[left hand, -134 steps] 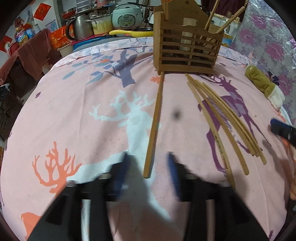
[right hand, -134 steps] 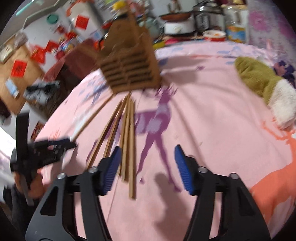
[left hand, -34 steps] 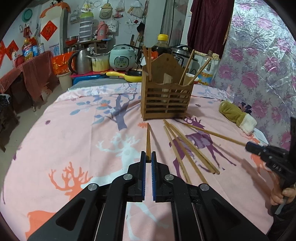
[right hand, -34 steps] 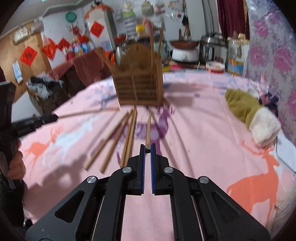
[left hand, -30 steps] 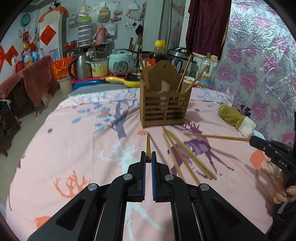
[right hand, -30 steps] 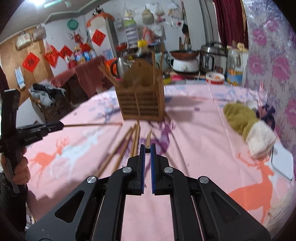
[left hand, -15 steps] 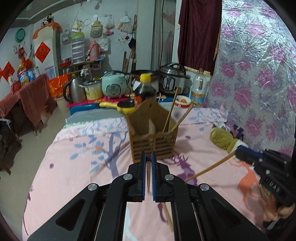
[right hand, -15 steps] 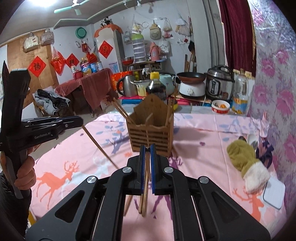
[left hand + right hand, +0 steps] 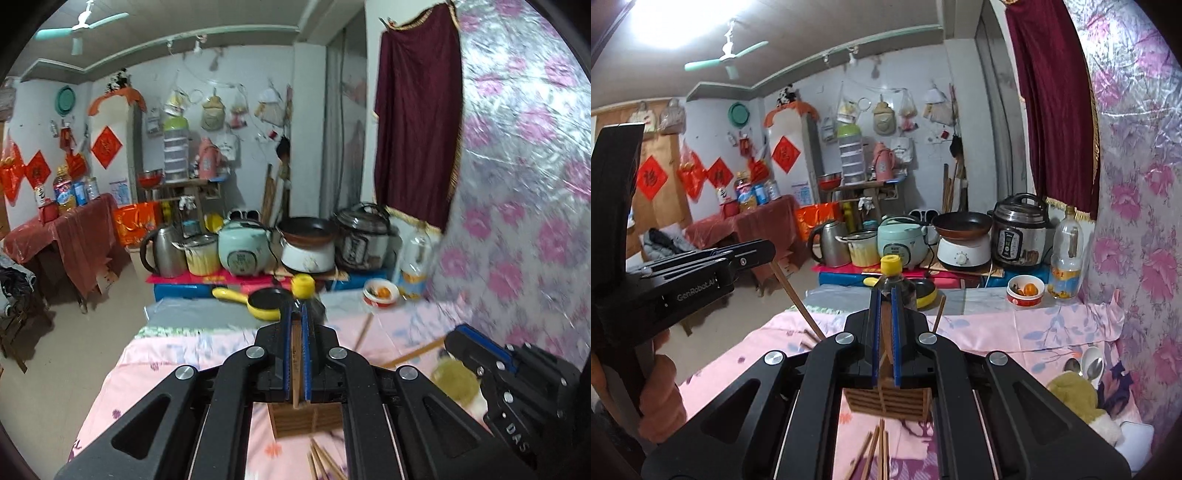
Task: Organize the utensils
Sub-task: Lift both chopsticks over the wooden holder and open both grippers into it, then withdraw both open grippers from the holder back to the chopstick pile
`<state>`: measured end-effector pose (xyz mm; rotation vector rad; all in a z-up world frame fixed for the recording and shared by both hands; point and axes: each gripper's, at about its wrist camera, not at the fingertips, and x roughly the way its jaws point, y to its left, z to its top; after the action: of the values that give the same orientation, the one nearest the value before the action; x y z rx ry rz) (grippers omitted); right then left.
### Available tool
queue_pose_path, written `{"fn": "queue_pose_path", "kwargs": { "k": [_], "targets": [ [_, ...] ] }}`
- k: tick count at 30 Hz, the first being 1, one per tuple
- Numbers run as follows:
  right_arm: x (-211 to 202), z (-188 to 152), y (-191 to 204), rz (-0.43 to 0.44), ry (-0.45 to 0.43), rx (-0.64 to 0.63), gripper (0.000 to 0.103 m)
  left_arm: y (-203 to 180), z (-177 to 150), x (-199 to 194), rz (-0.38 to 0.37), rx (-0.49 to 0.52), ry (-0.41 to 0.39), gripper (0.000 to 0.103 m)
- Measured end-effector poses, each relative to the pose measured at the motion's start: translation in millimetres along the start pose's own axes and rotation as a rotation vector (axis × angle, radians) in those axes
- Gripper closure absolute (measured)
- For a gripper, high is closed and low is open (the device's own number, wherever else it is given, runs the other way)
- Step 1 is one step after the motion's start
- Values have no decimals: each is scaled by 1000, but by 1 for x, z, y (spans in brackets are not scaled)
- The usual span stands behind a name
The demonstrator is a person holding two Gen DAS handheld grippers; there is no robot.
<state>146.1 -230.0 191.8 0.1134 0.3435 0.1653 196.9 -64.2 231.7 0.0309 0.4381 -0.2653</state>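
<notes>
A wooden chopstick point(image 9: 296, 363) is clamped between the nearly closed blue pads of the left tool point(image 9: 295, 325). Another chopstick point(image 9: 885, 354) is pinched likewise in the right tool point(image 9: 885, 314). Both are held above the slatted wooden utensil holder point(image 9: 886, 400), which stands on the pink deer-print counter point(image 9: 1015, 332). Loose chopsticks point(image 9: 875, 456) are seen lying just before the holder.

Two grippers point(image 9: 294, 354), one wooden holder point(image 9: 886, 400)

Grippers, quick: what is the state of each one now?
Left gripper: closed on a chopstick.
Right gripper: closed on another chopstick.
</notes>
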Motion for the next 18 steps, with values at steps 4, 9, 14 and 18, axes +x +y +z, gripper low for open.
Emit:
{"fn": "queue_pose_path", "kwargs": {
  "k": [4,9,14,18],
  "targets": [
    [35,-15,-3,-43,44,-4,97,13,-13,43,-7,-50,38,97],
    [69,-42,-14,-61,134,6,92,31,-51,81,-21,-118,157,48],
    [35,-39,-13,-48,50,0,82,46,-62,51,22,-132,87,26],
    [3,-47,-11,-64,13,-16,57,56,-76,21,80,-153,59,7]
  ]
}}
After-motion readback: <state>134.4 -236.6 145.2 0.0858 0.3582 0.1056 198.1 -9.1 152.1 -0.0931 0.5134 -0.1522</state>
